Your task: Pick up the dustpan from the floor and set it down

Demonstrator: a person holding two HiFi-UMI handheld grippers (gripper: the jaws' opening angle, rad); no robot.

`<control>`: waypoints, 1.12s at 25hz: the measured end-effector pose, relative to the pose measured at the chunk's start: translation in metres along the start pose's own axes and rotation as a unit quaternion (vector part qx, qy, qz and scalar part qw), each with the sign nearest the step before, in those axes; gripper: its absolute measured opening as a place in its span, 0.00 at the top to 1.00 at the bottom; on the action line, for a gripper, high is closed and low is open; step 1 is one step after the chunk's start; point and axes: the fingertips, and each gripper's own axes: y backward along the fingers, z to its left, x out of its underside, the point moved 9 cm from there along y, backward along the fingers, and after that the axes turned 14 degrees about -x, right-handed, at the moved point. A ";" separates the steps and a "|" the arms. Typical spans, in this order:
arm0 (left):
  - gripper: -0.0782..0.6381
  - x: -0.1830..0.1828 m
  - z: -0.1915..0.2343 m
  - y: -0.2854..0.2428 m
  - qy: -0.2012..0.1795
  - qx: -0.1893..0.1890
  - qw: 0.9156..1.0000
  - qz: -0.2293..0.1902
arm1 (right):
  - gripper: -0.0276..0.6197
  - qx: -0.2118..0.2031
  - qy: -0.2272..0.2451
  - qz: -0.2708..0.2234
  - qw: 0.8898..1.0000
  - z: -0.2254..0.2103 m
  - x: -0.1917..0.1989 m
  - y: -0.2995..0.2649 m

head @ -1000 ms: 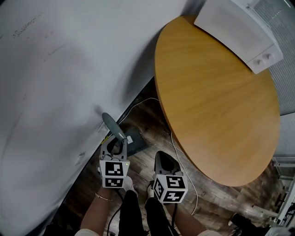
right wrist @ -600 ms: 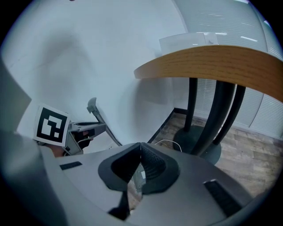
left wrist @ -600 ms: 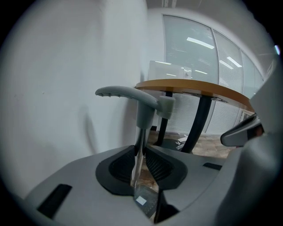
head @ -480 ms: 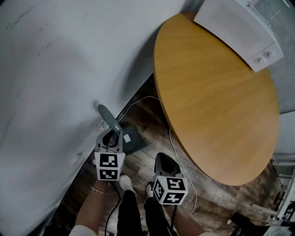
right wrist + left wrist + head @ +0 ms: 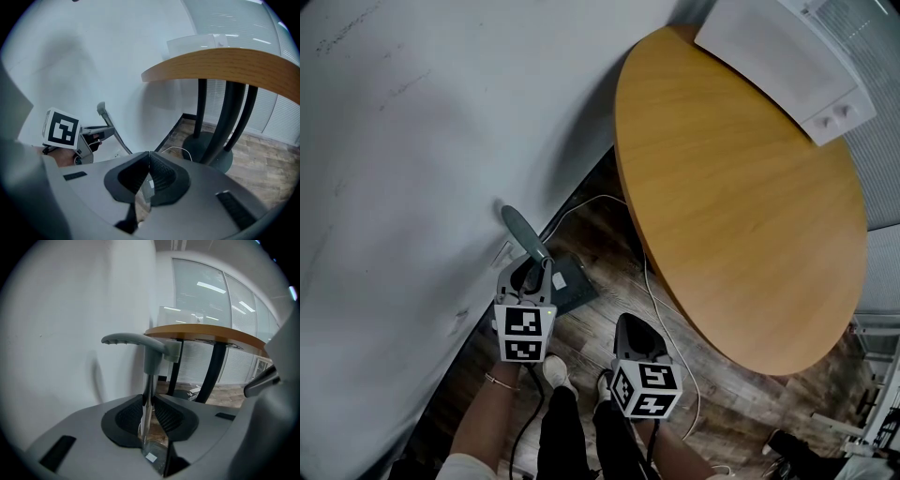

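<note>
Wall (image 5: 412, 141) left, round table (image 5: 741, 187) right — dustpan (image 5: 569, 287) between

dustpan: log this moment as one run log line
left gripper: shut on dustpan shaft | right gripper: shut, empty | dustpan: beside wall, near table
</note>
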 end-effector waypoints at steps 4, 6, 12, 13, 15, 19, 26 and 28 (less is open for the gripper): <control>0.77 -0.001 -0.001 -0.003 0.002 -0.001 1.000 0.005 | 0.91 0.000 0.004 -0.001 1.000 0.000 -0.002 0.000; 0.77 -0.003 -0.002 -0.005 0.001 0.001 1.000 0.008 | 0.91 0.002 0.005 -0.001 1.000 -0.001 -0.002 0.002; 0.77 -0.005 -0.001 -0.010 0.008 0.003 1.000 0.006 | 0.91 0.010 -0.004 0.001 1.000 -0.006 0.001 0.007; 0.76 -0.004 -0.001 -0.010 0.010 0.004 1.000 0.005 | 0.91 0.010 -0.005 0.001 1.000 -0.007 0.002 0.008; 0.76 -0.003 0.000 -0.010 0.014 0.009 1.000 0.005 | 0.91 0.011 -0.007 0.000 1.000 -0.008 0.002 0.009; 0.73 0.000 0.000 -0.010 0.030 0.022 0.999 0.004 | 0.91 0.010 -0.006 -0.001 1.000 -0.007 0.001 0.009; 0.67 0.002 0.001 -0.002 0.047 0.029 0.998 0.002 | 0.91 0.005 0.001 0.002 1.000 -0.005 -0.001 0.014; 0.66 0.003 0.003 0.006 0.057 0.025 0.998 0.003 | 0.91 0.002 0.004 0.001 1.000 -0.005 -0.002 0.016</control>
